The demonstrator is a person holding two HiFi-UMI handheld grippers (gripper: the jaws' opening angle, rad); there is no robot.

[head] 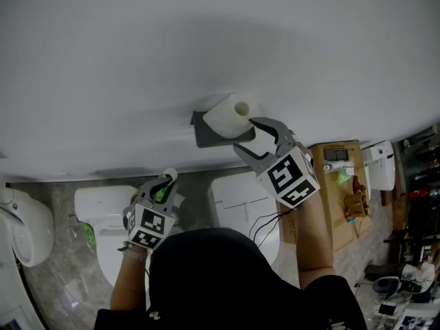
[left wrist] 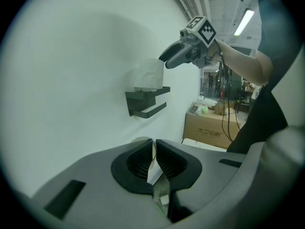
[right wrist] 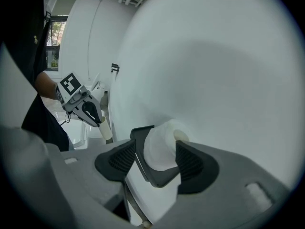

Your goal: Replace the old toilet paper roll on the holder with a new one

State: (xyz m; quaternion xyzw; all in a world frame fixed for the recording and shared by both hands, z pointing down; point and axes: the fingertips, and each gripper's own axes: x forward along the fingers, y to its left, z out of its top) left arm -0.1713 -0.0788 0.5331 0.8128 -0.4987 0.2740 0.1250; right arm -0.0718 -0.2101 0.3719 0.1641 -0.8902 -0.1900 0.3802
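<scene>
L: your left gripper (left wrist: 155, 146) is clamped on the cardboard tube (right wrist: 106, 128); R: your right gripper (right wrist: 156, 161) has jaws apart, straddling the fresh roll (right wrist: 159, 149) (sitting on the wall holder (head: 213, 136))

L tool (head: 167, 177) & R tool (head: 244, 135) grey, black ribbed pads (left wrist: 138, 163), b/w marker cubes (head: 292, 179); black top (head: 227, 273).

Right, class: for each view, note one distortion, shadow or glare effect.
Head view: the wall bows at its base; soft shadow around the holder. Left gripper view: dark round vignette, glaring ceiling lamp. Right gripper view: fisheye bulges the wall.
</scene>
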